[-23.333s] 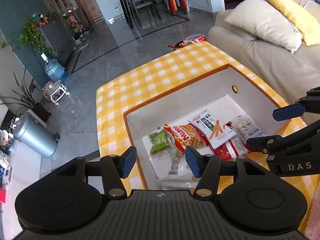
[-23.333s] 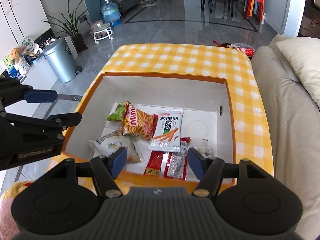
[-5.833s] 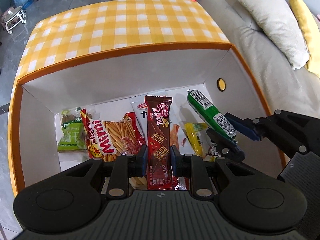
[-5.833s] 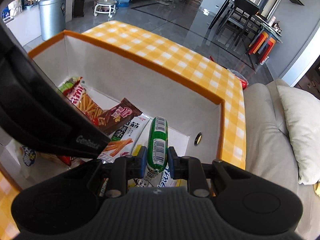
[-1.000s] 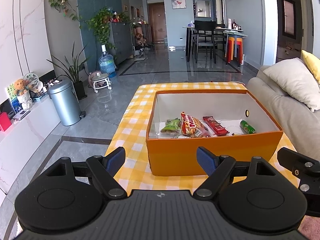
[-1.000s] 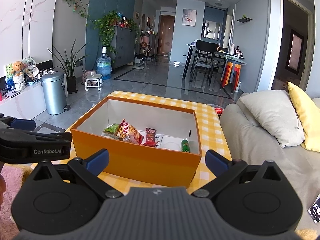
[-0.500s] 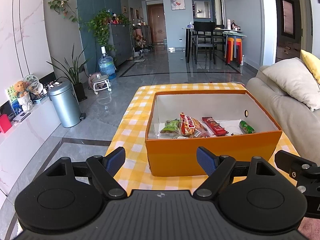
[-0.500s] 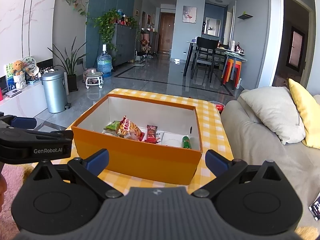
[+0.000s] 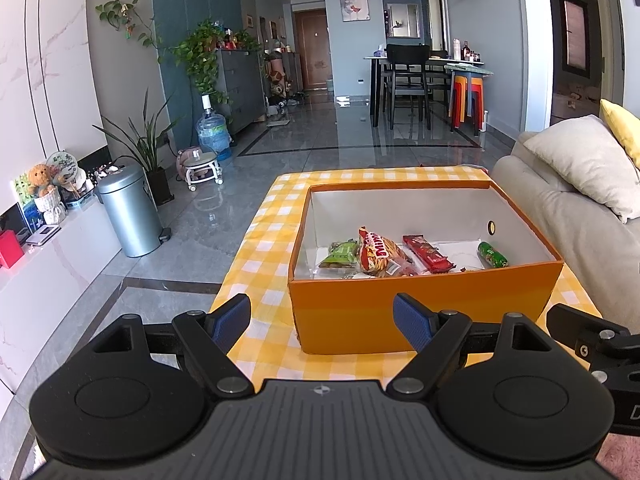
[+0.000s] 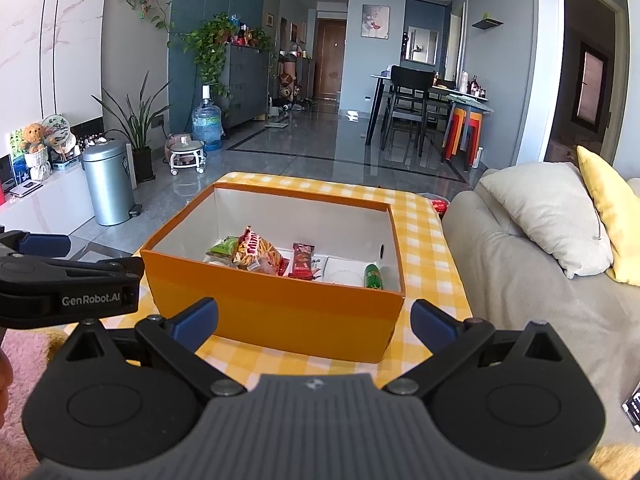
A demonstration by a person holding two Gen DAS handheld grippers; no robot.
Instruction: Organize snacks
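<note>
On the yellow-checked desk, as the left wrist view shows it, stands an orange box with pale inner walls, open at the top. Four snacks lie on its floor in a row from left to right: a green packet, a red bag of stick snacks printed "Mimi", a dark red bar and a green tube near the right wall. The green packet and the red bag touch; the tube lies apart from the bar. The left tongs hang in front of the box's near wall, spread wide and holding nothing, with blue pads on the fingers. Part of the right tongs' black frame shows at the lower right edge. A metal bin stands on the tiled floor to the left, and a grey sofa with a beige cushion lies to the right.

From the right wrist view, the same orange box is seen cornerwise, with the green packet, red bag, dark red bar and green tube inside it. The right tongs likewise stand spread wide and empty, short of the box's near wall. The left tongs enter from the left edge, bearing the lettering "GenRobot.AI". Beyond the desk, a dining table with a black chair stands at the far end of the room, and the sofa carries a yellow cushion beside the beige one.
</note>
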